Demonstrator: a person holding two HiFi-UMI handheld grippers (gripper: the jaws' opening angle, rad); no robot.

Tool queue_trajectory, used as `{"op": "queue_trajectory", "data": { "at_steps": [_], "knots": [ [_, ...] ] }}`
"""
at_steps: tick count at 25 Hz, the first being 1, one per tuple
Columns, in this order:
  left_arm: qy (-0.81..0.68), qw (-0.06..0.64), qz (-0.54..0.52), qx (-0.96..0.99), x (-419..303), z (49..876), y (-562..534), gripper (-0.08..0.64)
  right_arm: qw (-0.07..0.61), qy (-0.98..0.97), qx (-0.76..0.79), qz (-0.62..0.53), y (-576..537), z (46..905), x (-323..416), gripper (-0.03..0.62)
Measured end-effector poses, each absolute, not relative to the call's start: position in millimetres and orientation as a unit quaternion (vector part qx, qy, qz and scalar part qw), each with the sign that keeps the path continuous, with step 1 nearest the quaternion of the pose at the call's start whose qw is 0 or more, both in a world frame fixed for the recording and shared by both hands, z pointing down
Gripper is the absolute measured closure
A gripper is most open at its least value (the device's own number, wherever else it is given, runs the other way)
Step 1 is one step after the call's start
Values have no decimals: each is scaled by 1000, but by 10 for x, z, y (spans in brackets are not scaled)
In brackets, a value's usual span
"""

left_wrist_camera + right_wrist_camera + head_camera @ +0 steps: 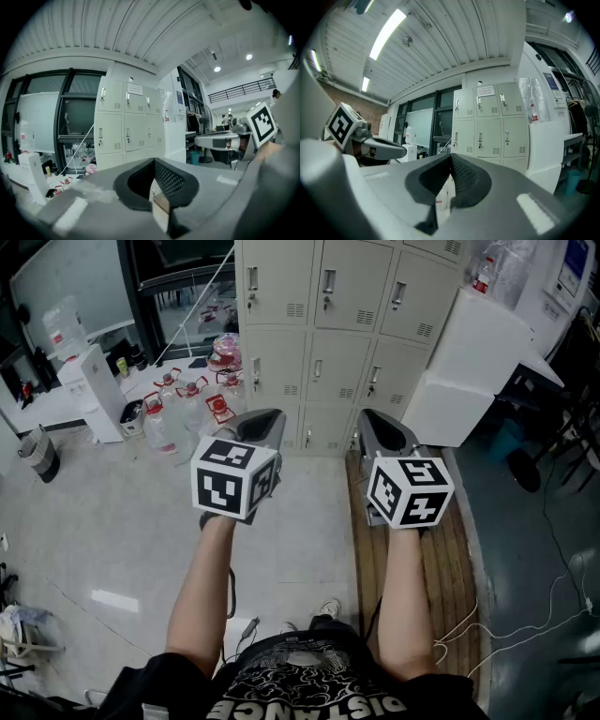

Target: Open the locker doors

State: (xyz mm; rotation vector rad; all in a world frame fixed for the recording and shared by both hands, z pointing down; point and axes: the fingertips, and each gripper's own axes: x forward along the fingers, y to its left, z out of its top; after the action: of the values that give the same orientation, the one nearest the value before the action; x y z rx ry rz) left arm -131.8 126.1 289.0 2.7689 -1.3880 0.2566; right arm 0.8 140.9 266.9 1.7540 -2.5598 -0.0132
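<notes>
A beige locker bank with three rows of doors stands ahead of me, and every door I can see is closed. It also shows in the left gripper view as the locker bank and in the right gripper view as the locker bank. My left gripper is held at waist height, well short of the lockers, shut with nothing between its fingers. My right gripper hangs beside it at the same height, also shut and empty. In both gripper views the jaw tips meet, at the left gripper and at the right gripper.
A big white box leans against the lockers' right side. Several clear water jugs with red caps crowd the floor to the left, by a white cabinet. A wooden platform runs under my right arm. Cables lie at the right.
</notes>
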Motion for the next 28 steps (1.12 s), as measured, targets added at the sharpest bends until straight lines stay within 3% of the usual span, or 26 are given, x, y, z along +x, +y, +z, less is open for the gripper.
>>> {"op": "queue_trajectory", "data": {
  "at_steps": [18, 28],
  "knots": [
    [-438, 26, 79, 895, -1182, 2972, 955, 559, 24, -828, 560, -12, 1134, 2772, 99, 544],
    [-446, 26, 90, 890, -1009, 3068, 302, 559, 28, -836, 548, -7, 435, 2852, 272, 462]
  ]
}}
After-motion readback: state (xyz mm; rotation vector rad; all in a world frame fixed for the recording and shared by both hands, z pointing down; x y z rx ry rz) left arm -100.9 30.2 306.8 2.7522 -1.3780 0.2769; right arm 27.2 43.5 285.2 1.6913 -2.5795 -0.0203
